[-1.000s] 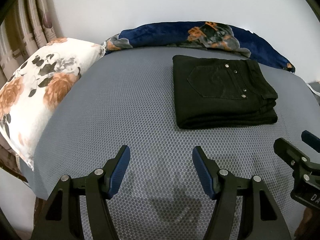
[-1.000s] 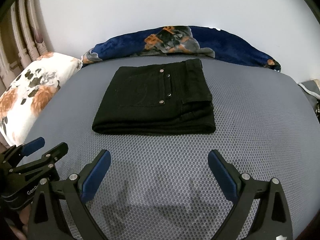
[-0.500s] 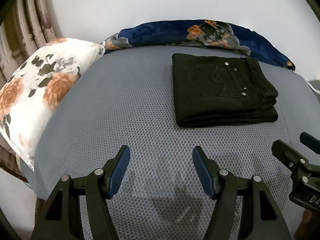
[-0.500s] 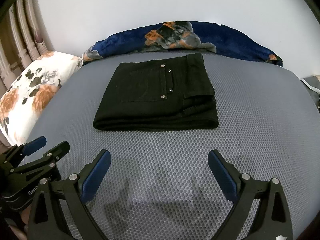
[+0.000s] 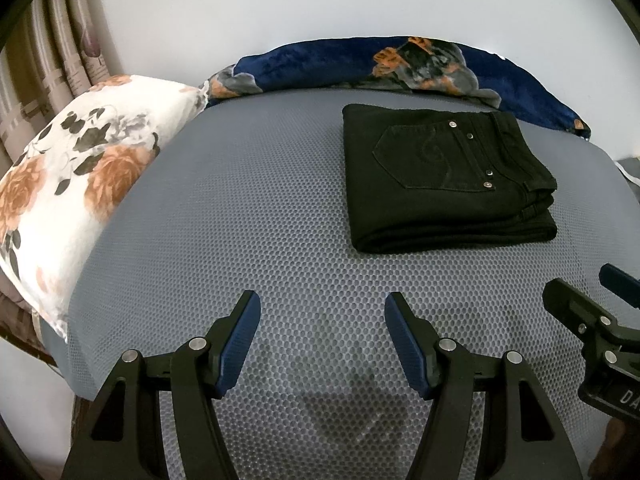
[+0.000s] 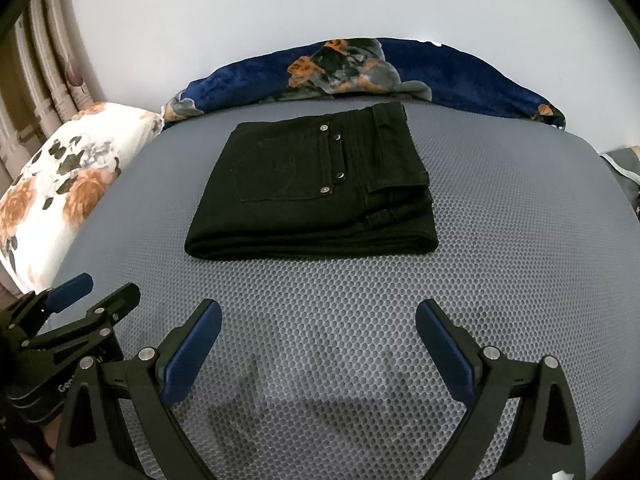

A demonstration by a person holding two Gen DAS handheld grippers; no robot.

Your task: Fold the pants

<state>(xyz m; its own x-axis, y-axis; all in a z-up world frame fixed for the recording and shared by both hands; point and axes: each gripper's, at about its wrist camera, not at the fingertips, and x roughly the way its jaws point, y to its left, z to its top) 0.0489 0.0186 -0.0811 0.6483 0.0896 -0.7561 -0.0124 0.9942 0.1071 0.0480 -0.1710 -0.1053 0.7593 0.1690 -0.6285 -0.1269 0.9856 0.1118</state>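
Pants (image 6: 308,188) of black denim lay folded rectangular on honeycomb-mesh grey bed (image 6: 500,220), left gripper (image 5: 322,340) and right gripper (image 6: 318,344) fingers stood wide, empty.

My left gripper (image 5: 322,316) and right gripper (image 6: 318,324) are matte black plastic frames with silver screws, blue ribbed pads (image 5: 238,344), and partial white lettering on their bodies.

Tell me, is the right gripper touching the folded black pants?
Apart. In the right wrist view, the right gripper hangs open and empty, with a wide strip of bare grey mattress between its fingertips and the near edge of the folded black pants.
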